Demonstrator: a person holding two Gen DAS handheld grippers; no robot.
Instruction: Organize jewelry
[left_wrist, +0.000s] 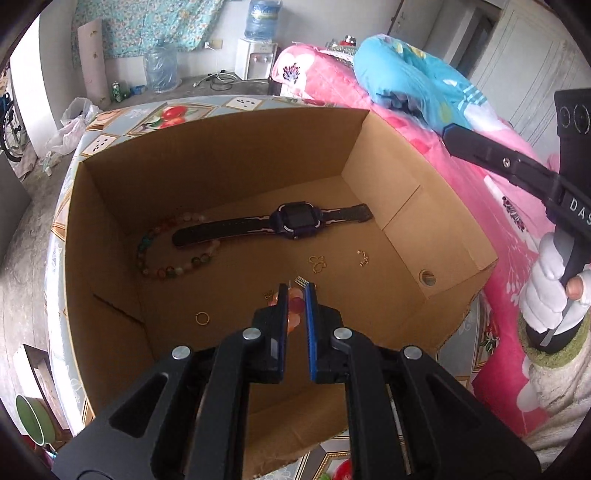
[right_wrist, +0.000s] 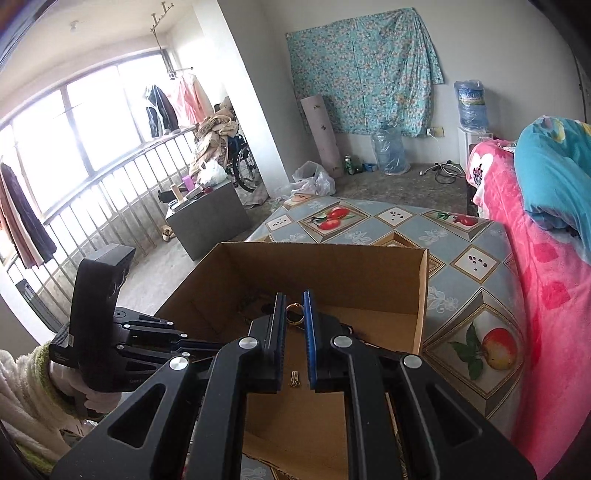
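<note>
Cardboard box (left_wrist: 229, 155) on the counter (right_wrist: 461, 236) holds, left to right, a bead bracelet (left_wrist: 162, 254), a watch (left_wrist: 273, 221) and gold charms (left_wrist: 317, 263). The left hand-held gripper (left_wrist: 296, 299) clamps pink beads (left_wrist: 295, 306); the right hand-held gripper (right_wrist: 294, 308) clamps a gold ring (right_wrist: 294, 314) above the box.

The cardboard box (left_wrist: 221, 155) sits on the counter (right_wrist: 461, 236), with the bed (left_wrist: 491, 206) along its right side. Inside it, the watch (left_wrist: 273, 221) lies toward the back, the bead bracelet (left_wrist: 162, 254) to its left (touching the strap), and a ring (left_wrist: 202, 318) nearer the front.
</note>
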